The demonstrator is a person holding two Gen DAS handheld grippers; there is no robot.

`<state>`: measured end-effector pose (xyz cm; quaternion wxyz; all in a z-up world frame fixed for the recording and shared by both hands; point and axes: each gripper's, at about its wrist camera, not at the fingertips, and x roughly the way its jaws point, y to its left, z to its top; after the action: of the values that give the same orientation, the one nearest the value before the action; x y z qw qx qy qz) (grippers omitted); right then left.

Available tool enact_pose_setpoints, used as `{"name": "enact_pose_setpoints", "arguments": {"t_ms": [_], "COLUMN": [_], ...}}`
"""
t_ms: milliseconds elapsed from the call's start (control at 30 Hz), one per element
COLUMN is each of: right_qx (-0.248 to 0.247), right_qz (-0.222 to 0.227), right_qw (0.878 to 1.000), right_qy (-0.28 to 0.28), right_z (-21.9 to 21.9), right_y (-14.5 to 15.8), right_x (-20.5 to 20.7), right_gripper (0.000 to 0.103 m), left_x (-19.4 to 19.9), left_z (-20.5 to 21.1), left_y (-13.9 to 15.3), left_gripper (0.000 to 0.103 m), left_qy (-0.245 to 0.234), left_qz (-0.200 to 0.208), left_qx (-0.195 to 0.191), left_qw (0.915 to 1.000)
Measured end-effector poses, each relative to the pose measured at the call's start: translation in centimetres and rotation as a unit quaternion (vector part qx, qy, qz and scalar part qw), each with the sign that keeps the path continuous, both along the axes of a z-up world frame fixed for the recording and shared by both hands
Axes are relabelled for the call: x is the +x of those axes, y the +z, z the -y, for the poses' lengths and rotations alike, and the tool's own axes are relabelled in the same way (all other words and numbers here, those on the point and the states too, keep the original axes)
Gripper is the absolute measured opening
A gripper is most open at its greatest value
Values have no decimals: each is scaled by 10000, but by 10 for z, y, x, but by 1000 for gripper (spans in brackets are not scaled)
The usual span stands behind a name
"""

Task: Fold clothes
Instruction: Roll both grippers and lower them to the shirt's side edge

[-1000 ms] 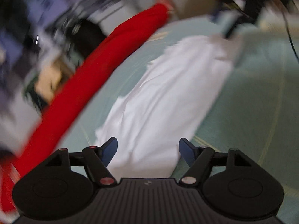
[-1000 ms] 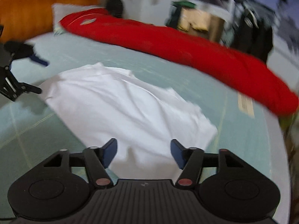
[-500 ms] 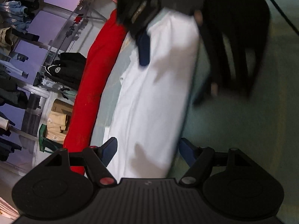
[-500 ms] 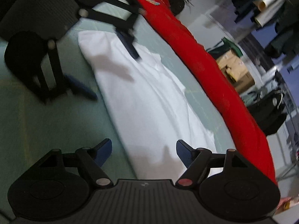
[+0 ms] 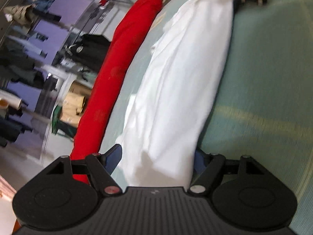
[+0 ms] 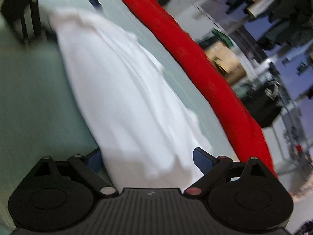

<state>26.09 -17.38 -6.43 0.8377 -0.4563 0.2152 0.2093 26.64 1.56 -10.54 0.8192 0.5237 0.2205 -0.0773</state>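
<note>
Left tongs [image 5: 157, 161] and right tongs [image 6: 146, 159], both agape, straddling unpinched opposite ends of white garment [image 5: 182, 82]: long band mid-frame on green worktop [image 5: 270, 74], seemingly light, limp, crease-prone; take by end corners.

I see bare worktop [image 5: 264, 78] open on the near side of the white garment [image 5: 176, 90], while a long red roll of cloth [image 5: 115, 78] walls off its far side, leaving only a narrow strip between.
</note>
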Motion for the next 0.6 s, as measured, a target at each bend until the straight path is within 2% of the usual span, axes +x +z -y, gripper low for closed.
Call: {"name": "enact_pose_setpoints", "arguments": {"t_ms": [67, 167, 367, 467, 600], "right_qx": [-99, -270, -212, -228, -298], "right_qz": [81, 246, 446, 510, 522], "right_qw": [9998, 9992, 9982, 9973, 9979], "right_qy": [-156, -133, 349, 476, 223], "right_z": [11, 2, -47, -52, -18], "right_y": [-4, -9, -11, -13, -16], "right_x": [5, 8, 13, 14, 27], "right_gripper": [96, 95, 94, 94, 94], "left_x": [0, 4, 34, 36, 29], "left_z": [1, 19, 55, 50, 21], "left_y": [-1, -4, 0, -2, -5], "left_gripper": [75, 75, 75, 75, 75], "left_qy": [12, -168, -459, -504, -187], "left_qz": [44, 226, 292, 307, 259], "left_qx": [35, 280, 158, 146, 71], "left_qw": [10000, 9992, 9984, 9982, 9995]}}
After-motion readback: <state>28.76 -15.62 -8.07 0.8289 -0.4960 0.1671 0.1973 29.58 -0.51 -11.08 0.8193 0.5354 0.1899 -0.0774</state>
